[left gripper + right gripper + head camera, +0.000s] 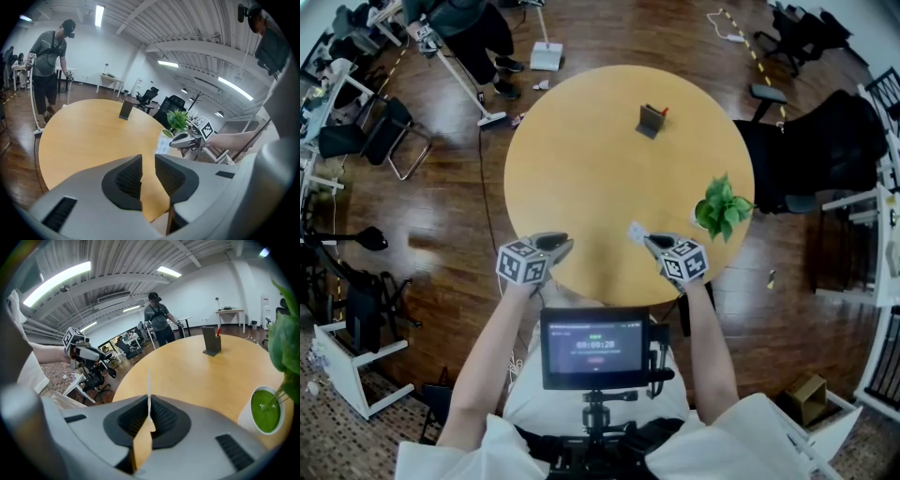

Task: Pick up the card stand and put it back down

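Note:
The dark card stand [651, 120] stands upright on the far side of the round wooden table [581, 169], with something red beside it. It also shows in the left gripper view [125, 110] and the right gripper view [212, 341]. My right gripper [649, 240] hovers over the table's near edge, shut on a thin white card [149, 383] held edge-on [636, 231]. My left gripper [566, 244] hangs at the near left edge; its jaws [148, 164] stand slightly apart with nothing between them. Both grippers are far from the stand.
A small green plant [722, 208] in a white pot [265, 413] sits at the table's right edge, close to my right gripper. A person [473, 28] with a long-handled tool stands beyond the table. Chairs [384, 131] and desks ring the room. A monitor [595, 347] hangs below my hands.

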### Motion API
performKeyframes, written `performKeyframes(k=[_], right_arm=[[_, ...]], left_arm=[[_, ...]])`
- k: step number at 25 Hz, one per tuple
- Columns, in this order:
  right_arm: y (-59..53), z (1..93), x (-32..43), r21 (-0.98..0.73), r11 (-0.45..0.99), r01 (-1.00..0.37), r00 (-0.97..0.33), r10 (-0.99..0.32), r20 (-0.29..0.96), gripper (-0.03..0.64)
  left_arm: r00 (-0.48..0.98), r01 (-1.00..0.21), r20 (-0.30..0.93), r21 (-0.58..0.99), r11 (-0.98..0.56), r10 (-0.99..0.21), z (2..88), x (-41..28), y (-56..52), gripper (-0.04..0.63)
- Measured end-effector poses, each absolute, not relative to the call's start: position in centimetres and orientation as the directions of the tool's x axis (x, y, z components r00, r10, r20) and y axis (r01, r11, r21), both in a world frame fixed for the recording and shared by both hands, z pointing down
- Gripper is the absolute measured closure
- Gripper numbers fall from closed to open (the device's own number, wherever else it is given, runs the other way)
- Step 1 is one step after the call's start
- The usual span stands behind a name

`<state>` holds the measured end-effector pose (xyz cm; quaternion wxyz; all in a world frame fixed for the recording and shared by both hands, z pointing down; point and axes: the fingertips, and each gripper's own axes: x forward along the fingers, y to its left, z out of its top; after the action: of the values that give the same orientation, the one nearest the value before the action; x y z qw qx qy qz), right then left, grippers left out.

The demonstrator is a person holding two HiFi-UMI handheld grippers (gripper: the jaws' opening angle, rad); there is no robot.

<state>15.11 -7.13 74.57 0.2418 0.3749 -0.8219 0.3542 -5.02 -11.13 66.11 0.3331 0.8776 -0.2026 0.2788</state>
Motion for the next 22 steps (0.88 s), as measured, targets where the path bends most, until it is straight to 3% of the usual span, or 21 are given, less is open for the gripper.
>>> performKeyframes(k=[22], right_arm=[[-7.7,80.7,15.6,-0.426,0.392,-0.815,-0.573,-0.441,0.69,0.586]], left_arm=[[0.753,-0.548,0.641,0.488,-0.68,-0.147,67.5,-5.2,-11.6,0.508]])
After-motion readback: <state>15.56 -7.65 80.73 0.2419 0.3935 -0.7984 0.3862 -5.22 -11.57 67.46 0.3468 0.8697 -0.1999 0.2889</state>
